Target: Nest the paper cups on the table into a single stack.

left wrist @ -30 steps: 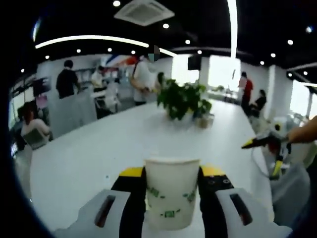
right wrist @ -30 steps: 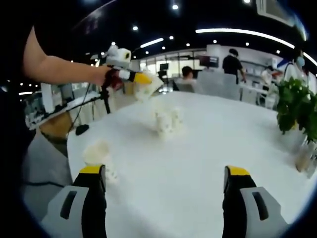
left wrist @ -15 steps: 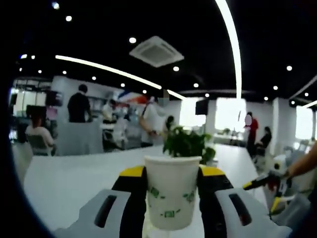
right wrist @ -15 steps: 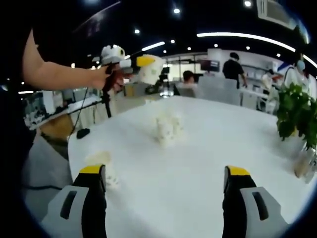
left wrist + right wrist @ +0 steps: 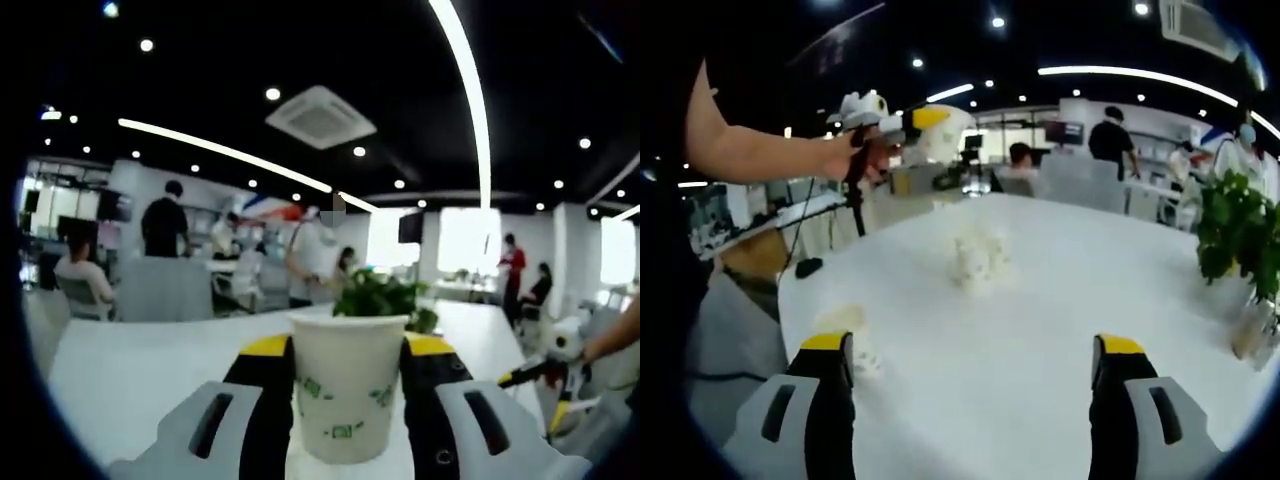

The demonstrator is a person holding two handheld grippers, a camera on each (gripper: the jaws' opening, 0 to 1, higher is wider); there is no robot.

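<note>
I had the left claw [image 5: 346, 400] clamped on a cup [image 5: 348, 385], carried upright between its jaws well above the table [image 5: 130, 370], with the plant [image 5: 380, 295] just beyond the cup's rim. My right claw [image 5: 970, 400] hung empty with its jaws wide apart over the table, a cluster of cups [image 5: 978, 262] well ahead between them and a lone cup [image 5: 845, 335] just beside its left jaw. I judged this the carry step: next I would need to bring the held cup over the cluster, line it up above one open mouth and lower it straight in before letting go.
</note>
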